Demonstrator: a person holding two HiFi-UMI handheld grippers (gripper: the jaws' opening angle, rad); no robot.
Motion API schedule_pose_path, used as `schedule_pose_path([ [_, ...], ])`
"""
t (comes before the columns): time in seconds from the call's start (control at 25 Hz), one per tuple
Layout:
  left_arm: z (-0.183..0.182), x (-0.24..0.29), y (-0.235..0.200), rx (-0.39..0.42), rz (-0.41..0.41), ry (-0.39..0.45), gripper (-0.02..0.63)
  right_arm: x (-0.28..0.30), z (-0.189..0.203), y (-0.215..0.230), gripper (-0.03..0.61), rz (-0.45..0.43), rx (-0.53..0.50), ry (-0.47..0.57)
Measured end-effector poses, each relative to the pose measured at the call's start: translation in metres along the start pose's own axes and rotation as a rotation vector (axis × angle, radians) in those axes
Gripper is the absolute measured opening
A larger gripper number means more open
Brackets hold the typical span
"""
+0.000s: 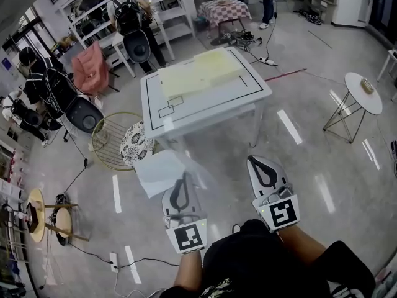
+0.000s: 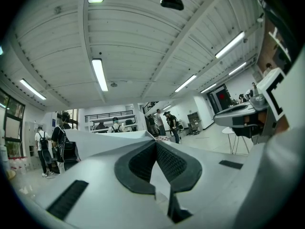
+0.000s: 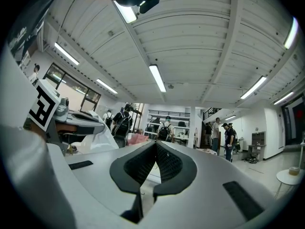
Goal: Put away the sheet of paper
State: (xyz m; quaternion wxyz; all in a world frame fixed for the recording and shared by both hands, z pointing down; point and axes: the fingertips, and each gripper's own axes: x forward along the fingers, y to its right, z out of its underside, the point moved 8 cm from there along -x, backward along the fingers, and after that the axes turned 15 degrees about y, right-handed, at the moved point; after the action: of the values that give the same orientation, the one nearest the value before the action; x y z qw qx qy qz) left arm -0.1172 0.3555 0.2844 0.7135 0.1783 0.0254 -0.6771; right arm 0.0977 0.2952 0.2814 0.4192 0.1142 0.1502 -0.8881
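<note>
The white sheet of paper hangs above the floor, just left of my left gripper. That gripper is shut on the sheet's right edge, and a pale, blurred part of the sheet trails to its right. In the left gripper view the jaws are pressed together. My right gripper is held level beside it, shut with nothing between its jaws. The right gripper view shows the left gripper at the left with the sheet drooping under it.
A white table with pale yellow sheets stands ahead. A round wire basket and a patterned stool sit left of it. A small round side table is at the right. Chairs, shelves and people stand farther back.
</note>
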Motion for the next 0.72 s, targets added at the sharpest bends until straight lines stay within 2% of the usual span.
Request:
schedule_pose_path([
  [0.36,0.003,-0.004,-0.004,0.0,-0.003,-0.004,0.003,-0.003,0.003,-0.006,-0.002,0.005,-0.006,-0.015],
  [0.72,0.004,0.01,-0.002,0.004,0.005,0.012,0.002,0.002,0.008,0.007,-0.002,0.021,-0.016,-0.015],
])
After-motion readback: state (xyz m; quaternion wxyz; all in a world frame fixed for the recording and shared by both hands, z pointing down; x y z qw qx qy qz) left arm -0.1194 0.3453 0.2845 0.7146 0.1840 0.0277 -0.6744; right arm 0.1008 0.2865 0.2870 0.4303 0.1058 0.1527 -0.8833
